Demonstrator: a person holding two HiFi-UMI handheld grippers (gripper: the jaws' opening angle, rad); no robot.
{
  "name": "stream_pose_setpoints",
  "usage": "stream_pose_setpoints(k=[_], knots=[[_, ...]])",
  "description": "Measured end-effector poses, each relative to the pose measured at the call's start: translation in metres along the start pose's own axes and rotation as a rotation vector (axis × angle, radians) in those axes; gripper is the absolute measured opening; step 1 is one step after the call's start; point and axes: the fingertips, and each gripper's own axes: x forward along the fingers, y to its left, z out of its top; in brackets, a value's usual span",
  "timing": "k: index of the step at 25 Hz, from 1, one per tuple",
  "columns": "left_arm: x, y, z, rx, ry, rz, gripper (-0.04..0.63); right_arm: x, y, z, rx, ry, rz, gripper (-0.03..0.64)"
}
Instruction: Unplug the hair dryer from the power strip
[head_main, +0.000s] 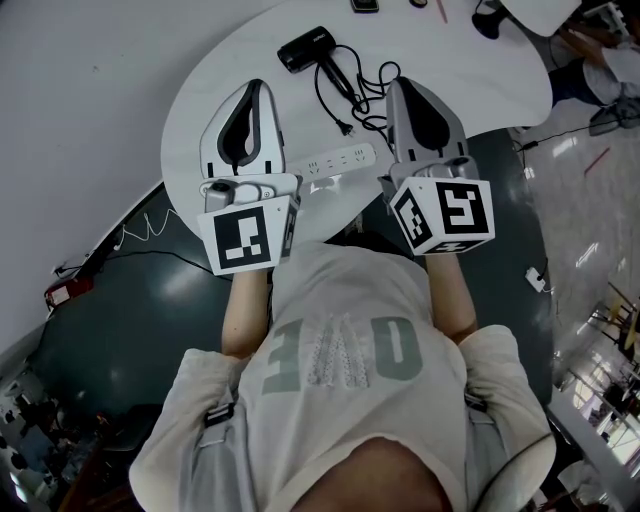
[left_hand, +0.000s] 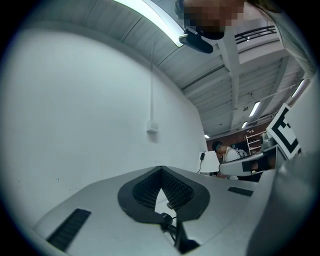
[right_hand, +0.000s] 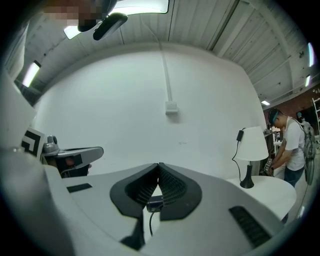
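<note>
task so far: looks done, going by the plug and the sockets
plug (head_main: 346, 128): loose on the white surface (head_main: 225, 70), just beside the power strip (head_main: 335, 160), in no socket
power strip: flat on the surface between the 2 hand-held grippers, nothing seen plugged in
hair dryer (head_main: 305, 48): at the far side of the surface, well apart from the power strip, with the black cord (head_main: 322, 95) curling from it down to the plug
left to do: likely nothing but taking the hands away
left hand-held gripper (head_main: 258, 86): jaws pressed together on nothing, about level, pointing away from the body, just left of the power strip
right hand-held gripper (head_main: 399, 84): jaws pressed together too, about level, pointing away from the body, right of the power strip, close by the cord loops
small dark block (right_hand: 154, 202): low in the gap between the right jaws, with a cord hanging from it; cannot tell if pinched or just lying beyond
</note>
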Motion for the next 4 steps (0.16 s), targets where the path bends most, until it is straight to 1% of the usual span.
stream_pose_setpoints(k=[4], knots=[[-0.0005,0.0051,-0.0032,0.005,0.010,0.012,0.012,0.0013,-0.0015,-0.0042,0.012,0.017,0.002,0.020]])
